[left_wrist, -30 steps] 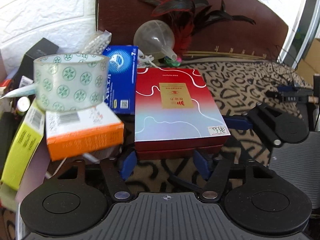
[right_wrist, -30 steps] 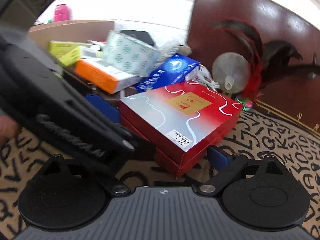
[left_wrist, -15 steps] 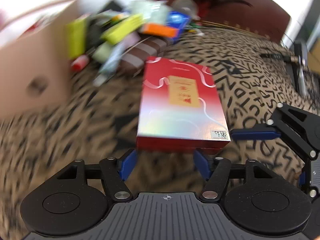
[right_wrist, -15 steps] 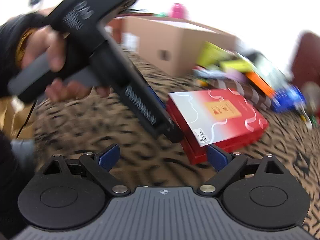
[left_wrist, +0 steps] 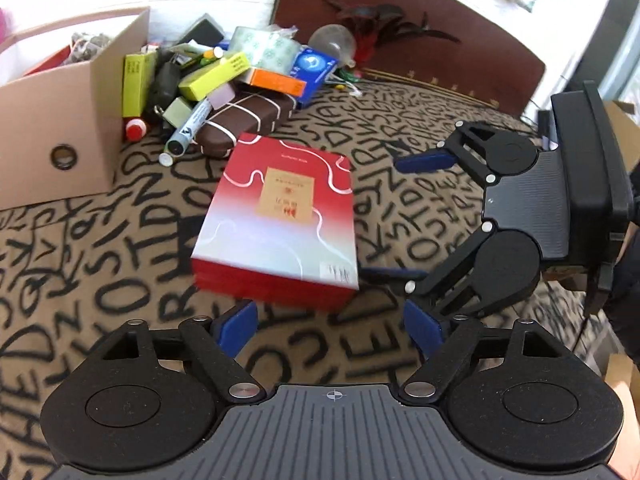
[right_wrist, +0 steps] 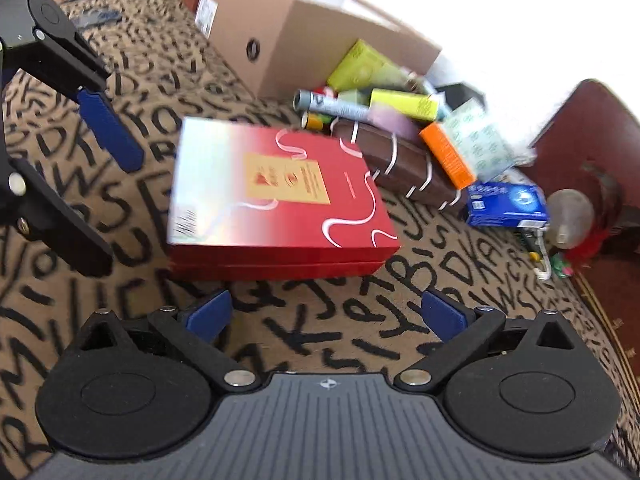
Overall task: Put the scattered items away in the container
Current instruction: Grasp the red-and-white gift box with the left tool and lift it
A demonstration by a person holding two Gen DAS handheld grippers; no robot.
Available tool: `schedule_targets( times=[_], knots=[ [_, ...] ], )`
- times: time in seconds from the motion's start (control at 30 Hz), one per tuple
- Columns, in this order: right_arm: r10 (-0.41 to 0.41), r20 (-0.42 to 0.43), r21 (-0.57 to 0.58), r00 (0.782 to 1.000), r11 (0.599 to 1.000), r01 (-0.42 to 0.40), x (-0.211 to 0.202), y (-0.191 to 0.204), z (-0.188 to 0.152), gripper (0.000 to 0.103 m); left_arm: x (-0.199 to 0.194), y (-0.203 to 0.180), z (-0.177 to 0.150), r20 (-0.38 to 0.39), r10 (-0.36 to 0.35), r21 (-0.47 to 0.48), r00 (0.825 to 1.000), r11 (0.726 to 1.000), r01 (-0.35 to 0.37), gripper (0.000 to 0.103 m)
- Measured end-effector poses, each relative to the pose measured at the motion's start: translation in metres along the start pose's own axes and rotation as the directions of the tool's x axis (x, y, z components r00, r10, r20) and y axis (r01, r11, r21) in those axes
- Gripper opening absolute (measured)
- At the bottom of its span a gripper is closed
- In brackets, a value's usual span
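A flat red and silver gift box lies on the letter-patterned cloth, also in the right wrist view. My left gripper is open, its blue fingertips just short of the box's near edge. My right gripper is open, just short of the box's long side; it shows in the left wrist view at the right. The cardboard container stands at the left with its top open, also in the right wrist view.
A pile of scattered items lies beside the container: yellow-green boxes, an orange box, a blue box, a brown pouch, a marker and a tape roll. A dark headboard rises behind.
Both grippers have pulled back from the pile. The red box moved out with them and now lies on open cloth. The left gripper is no longer around its near edge.
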State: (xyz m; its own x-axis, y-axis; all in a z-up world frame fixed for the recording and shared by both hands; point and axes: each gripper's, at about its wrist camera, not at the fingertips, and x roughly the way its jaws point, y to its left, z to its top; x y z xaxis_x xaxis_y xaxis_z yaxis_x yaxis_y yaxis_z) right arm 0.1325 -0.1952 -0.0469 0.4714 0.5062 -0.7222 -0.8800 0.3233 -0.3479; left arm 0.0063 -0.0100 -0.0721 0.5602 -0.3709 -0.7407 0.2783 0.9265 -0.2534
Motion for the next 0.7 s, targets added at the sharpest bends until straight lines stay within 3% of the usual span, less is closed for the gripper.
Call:
schedule_targets(
  times=[0.1,0.27,0.4,0.47,0.53,0.6,0.7],
  knots=[
    [0.049,0.003,-0.018,0.999,0.999,-0.049,0.012,-0.010,0.001,0.102,0.016,0.007,0.005,-0.012,0.077,-0.018,0.997,0.997,-0.077,0.093],
    [0.124,0.030,-0.051,0.992,0.991,-0.123,0.022,-0.019,0.007,0.102,0.016,0.040,0.005,-0.019,0.110,-0.136,0.994,0.984,-0.111,0.094],
    [0.187,0.062,-0.012,0.981,0.982,-0.186,0.031,-0.019,0.015,0.102,0.001,0.066,0.007,-0.003,0.203,-0.184,0.979,0.962,-0.200,0.097],
    [0.252,0.076,0.013,0.965,0.967,-0.254,0.028,-0.008,0.018,0.103,-0.005,0.082,0.009,-0.001,0.243,-0.217,0.970,0.947,-0.237,0.093],
    [0.291,0.093,-0.028,0.952,0.957,-0.290,0.019,0.014,0.018,0.102,-0.013,0.094,0.008,0.016,0.243,-0.240,0.970,0.943,-0.232,0.091],
    [0.282,0.126,-0.084,0.951,0.958,-0.273,0.010,0.032,0.013,0.102,-0.022,0.098,0.007,0.040,0.204,-0.226,0.978,0.956,-0.190,0.091],
    [0.214,0.129,0.054,0.968,0.973,-0.222,0.008,0.036,0.010,0.102,-0.027,0.094,0.009,0.072,0.182,-0.134,0.981,0.976,-0.171,0.091]
  ],
)
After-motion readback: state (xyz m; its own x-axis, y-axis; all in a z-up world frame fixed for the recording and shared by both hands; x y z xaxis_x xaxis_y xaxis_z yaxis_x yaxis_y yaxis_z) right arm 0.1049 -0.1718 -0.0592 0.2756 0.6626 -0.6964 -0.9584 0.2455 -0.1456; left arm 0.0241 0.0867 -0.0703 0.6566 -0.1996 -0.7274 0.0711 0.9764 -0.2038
